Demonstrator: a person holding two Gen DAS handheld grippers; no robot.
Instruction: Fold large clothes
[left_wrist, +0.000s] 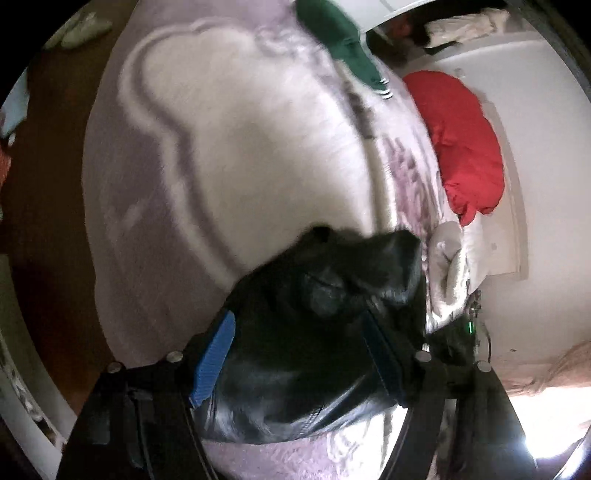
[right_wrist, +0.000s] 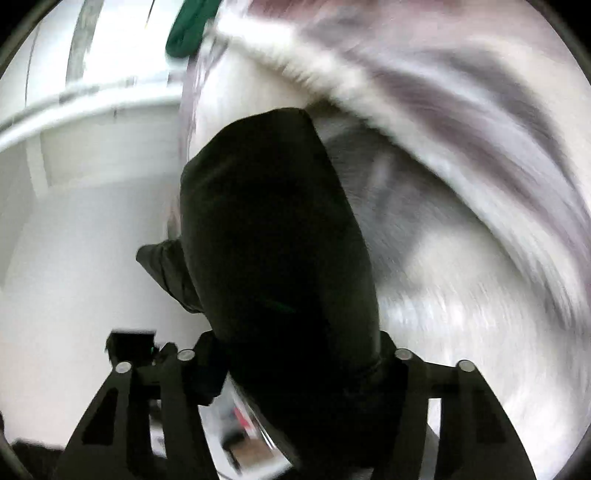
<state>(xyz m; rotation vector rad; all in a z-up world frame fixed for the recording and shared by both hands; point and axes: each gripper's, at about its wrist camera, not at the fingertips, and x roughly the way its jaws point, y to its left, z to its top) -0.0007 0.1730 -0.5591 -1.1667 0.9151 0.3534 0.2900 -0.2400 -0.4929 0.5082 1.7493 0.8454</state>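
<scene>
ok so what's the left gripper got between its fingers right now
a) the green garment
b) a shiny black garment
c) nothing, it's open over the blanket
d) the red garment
b: in the left wrist view the left gripper has the shiny black garment bunched between its blue pads, while the red garment and the green garment lie apart, farther up the bed.

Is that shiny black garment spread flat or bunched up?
Bunched up: the shiny black garment bulges in crumpled folds between the left hand-held gripper fingers.
</scene>
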